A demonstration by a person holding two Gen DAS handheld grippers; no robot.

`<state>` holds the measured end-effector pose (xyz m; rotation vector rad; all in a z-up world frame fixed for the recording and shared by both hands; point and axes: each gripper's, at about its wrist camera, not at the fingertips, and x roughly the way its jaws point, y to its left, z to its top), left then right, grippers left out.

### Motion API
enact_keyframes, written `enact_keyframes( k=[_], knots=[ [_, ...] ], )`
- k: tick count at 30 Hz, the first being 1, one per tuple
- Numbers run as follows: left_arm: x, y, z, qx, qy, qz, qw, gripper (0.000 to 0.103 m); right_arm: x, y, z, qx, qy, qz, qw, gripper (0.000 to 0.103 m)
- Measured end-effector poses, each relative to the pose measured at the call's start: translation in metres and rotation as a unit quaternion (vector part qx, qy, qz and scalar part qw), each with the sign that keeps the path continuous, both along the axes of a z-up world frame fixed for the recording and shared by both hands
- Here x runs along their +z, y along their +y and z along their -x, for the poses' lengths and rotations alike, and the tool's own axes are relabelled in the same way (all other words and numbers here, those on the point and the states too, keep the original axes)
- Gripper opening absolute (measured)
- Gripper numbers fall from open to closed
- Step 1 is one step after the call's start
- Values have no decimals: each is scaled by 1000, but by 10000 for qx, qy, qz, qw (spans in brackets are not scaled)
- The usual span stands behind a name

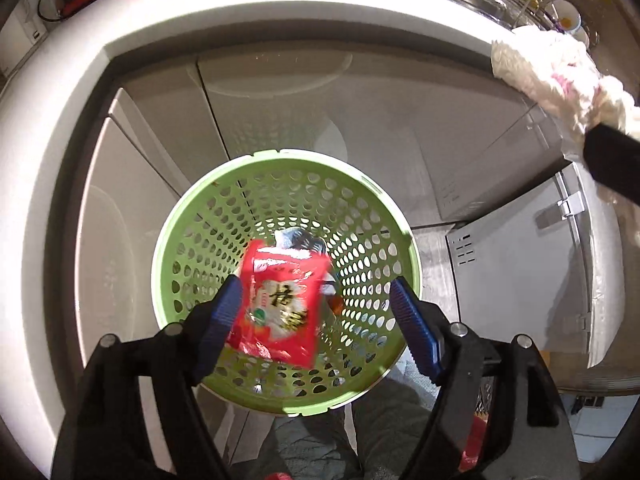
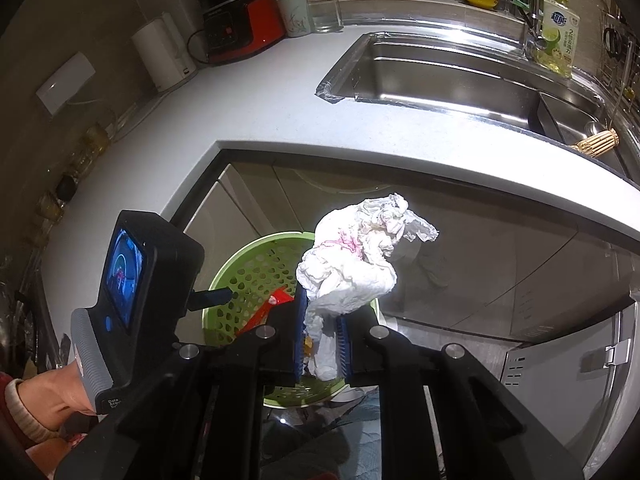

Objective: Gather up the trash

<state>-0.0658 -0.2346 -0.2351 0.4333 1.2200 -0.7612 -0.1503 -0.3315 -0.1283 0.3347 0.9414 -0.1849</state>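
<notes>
Your left tongs [image 1: 316, 316] stand wide apart over the green basket [image 1: 192, 216]; your right tongs [image 2: 322, 344] are clamped on a crumpled white tissue [image 2: 352, 264]. The white table [image 2: 260, 120] curves around you, with the steel sink [image 2: 440, 76] set into it. The basket sits on the floor below the table's edge, by the cabinet doors [image 1: 280, 100]. A red snack wrapper [image 1: 280, 304] is between the left pads, blurred, touching neither that you can tell. The tissue, stained pink, sticks up above the basket's rim.

Black gripper [image 1: 314, 316], ribbed blue pads [image 1: 414, 330]
</notes>
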Motion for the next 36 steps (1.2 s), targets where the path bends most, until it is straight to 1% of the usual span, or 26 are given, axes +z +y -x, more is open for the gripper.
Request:
enact_keyframes(
  k=[7,10,12,13,15,18,23,24,26,27,28,29,30,32,34,36],
  knots=[
    [10,6,-8,142,-40,39,9999,74,4,0,-6,114,-46,51,9999,16],
    [20,14,-8,168,-172,23,9997,74,0,-1,-8,138,-16,38,9999,17],
    [30,21,-8,192,-303,13,9994,78,-5,-1,-10,159,27,34,9999,17],
    [36,25,-8,224,-394,17,9990,80,-9,-1,-12,179,47,20,9998,17],
    [48,34,-10,307,-559,36,9980,82,-20,1,-16,238,126,-22,9996,17],
    [60,48,-16,438,-697,49,9966,84,-40,5,-23,363,270,-131,9989,17],
    [72,67,-26,724,-980,-79,9925,84,-78,21,-40,707,535,-463,9950,17],
    [74,71,-28,764,-996,-81,9921,84,-85,25,-43,783,589,-532,9938,20],
    [76,76,-33,858,-1025,-96,9910,84,-101,34,-51,906,760,-575,9913,35],
    [77,79,-35,903,-1025,-96,9906,84,-108,39,-54,966,849,-580,9900,58],
    [77,81,-37,950,-1015,-100,9902,84,-115,43,-57,1001,931,-570,9890,75],
    [76,82,-39,986,-1004,-110,9900,84,-119,46,-58,984,986,-497,9890,80],
    [76,84,-41,1016,-994,-120,9898,84,-122,48,-59,977,1025,-443,9889,83],
    [75,87,-42,1071,-992,-131,9892,84,-125,51,-62,977,1077,-465,9883,84],
    [74,89,-43,1100,-975,-124,9891,84,-123,51,-61,936,1064,-461,9888,91],
    [74,90,-45,1124,-957,-111,9890,84,-116,50,-60,878,1001,-384,9904,93]
  ],
)
